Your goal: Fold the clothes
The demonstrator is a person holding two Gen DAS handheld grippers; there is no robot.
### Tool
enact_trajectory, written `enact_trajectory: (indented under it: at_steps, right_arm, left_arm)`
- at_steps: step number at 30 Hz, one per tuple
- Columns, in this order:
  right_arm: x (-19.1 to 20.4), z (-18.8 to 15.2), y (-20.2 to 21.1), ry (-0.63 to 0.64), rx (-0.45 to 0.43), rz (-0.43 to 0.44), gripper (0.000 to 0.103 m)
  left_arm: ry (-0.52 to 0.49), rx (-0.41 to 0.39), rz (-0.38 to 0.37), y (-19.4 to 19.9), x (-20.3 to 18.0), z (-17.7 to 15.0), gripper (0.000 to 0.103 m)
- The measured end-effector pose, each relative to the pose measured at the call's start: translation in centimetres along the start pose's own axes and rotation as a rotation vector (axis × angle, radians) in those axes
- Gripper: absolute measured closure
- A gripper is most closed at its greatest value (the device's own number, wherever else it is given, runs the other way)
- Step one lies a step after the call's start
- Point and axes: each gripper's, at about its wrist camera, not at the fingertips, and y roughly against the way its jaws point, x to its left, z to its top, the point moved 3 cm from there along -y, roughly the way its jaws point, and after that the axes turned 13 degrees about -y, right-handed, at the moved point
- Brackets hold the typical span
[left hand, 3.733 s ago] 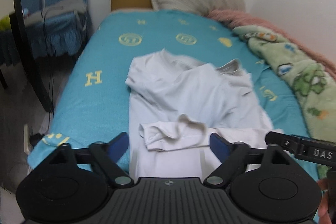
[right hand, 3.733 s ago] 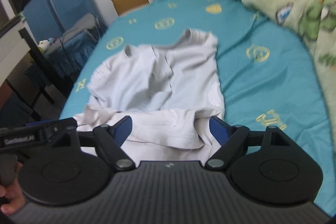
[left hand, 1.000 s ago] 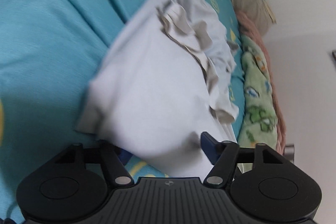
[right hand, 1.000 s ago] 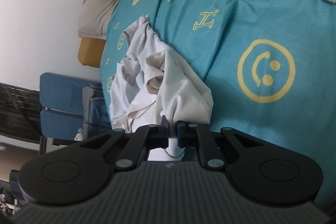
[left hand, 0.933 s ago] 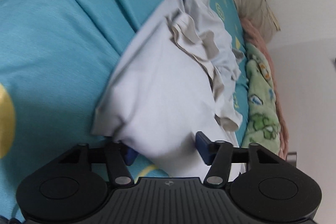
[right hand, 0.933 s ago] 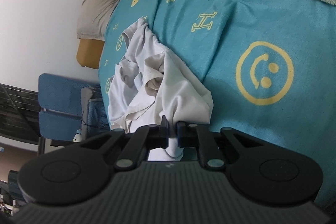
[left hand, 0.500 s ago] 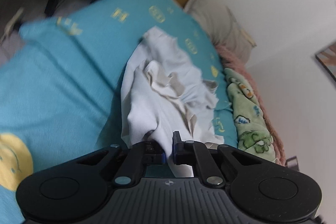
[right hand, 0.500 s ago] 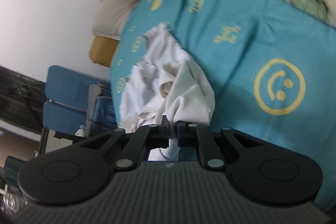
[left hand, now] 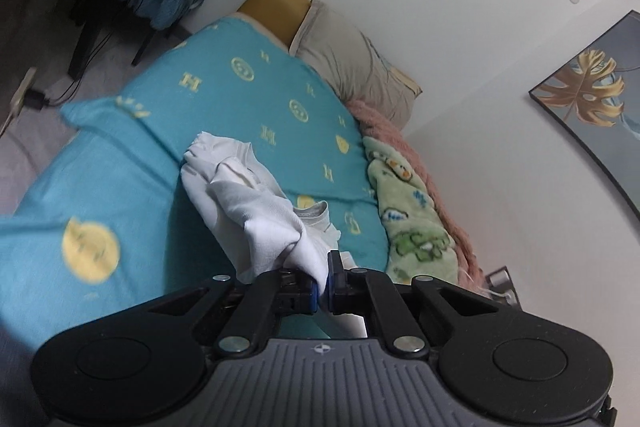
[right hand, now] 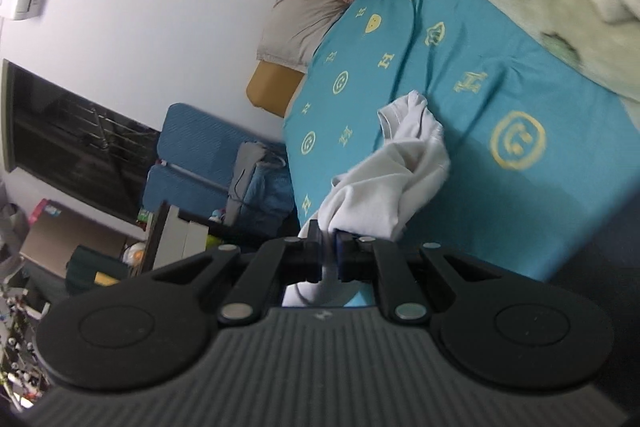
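The crumpled white cotton T-shirt (left hand: pixel 256 211) is the landmark here. It hangs bunched between the two grippers above the turquoise bedsheet printed with yellow letters and smiley faces (left hand: pixel 224 95), its far end trailing down toward the sheet; whether that end touches the sheet cannot be told.

At the near end of the shirt in the left wrist view, the left gripper (left hand: pixel 323 281) has its blue-padded jaws pressed together on a pinch of the white fabric, with a strip of cloth hanging below the fingers. Which part of the garment is pinched cannot be made out, because the folds hide the seams, though a ribbed grey edge, perhaps a collar, shows just beyond the bunch.

In the right wrist view the right gripper (right hand: pixel 329 261) is likewise clamped tight on the shirt (right hand: pixel 400 179), a thin tongue of cloth dropping between and under its fingers. The grip point itself is hidden by the black finger links.

Beyond the shirt lie a beige rumpled pillow (left hand: pixel 352 63) against a mustard-yellow headboard (left hand: pixel 276 7). To the shirt's right side runs a pale green fleece blanket with cartoon prints (left hand: pixel 412 219), its lower end cut off by the gripper body. The sheet nearest the camera is blurred.
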Motion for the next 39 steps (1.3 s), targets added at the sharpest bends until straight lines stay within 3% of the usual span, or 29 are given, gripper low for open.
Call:
enact_trajectory:
  at_steps: [3, 7, 12, 21, 30, 36, 38, 39]
  right_arm:
    - [-0.7, -0.9, 1.2, -0.016, 0.004, -0.013, 0.093]
    - [0.0, 0.3, -0.5, -0.022, 0.017, -0.023, 0.093]
    - [2.1, 3.3, -5.5, -0.014, 0.007, -0.060, 0.093]
    - [2.7, 8.1, -17.0, -0.004, -0.024, -0.195, 0.092]
    - [-1.1, 10.0, -23.0, 0.048, 0.013, -0.235, 0.091]
    - [-2.0, 10.5, -25.9, 0.062, 0.057, -0.256, 0.091]
    - [-2.0, 10.2, -25.9, 0.073, 0.076, -0.250, 0.086]
    - [-1.8, 10.0, -25.8, 0.079, 0.087, -0.243, 0.070]
  left_arm:
    - [0.051, 0.031, -0.018, 1.6, 0.9, -1.3, 0.098]
    - [0.040, 0.038, -0.006, 0.7, 1.6, 0.3, 0.098]
    - [0.001, 0.064, 0.044, -4.7, 1.7, 4.7, 0.097]
    - [-0.142, 0.118, 0.228, -16.8, 2.7, 10.6, 0.097]
    - [-0.202, 0.138, 0.237, -23.7, 6.3, 10.1, 0.096]
    - [-0.267, 0.145, 0.262, -25.7, 7.1, 9.7, 0.094]
    - [-0.270, 0.153, 0.259, -25.7, 7.2, 9.5, 0.094]
    - [-0.271, 0.157, 0.257, -25.8, 7.2, 9.5, 0.092]
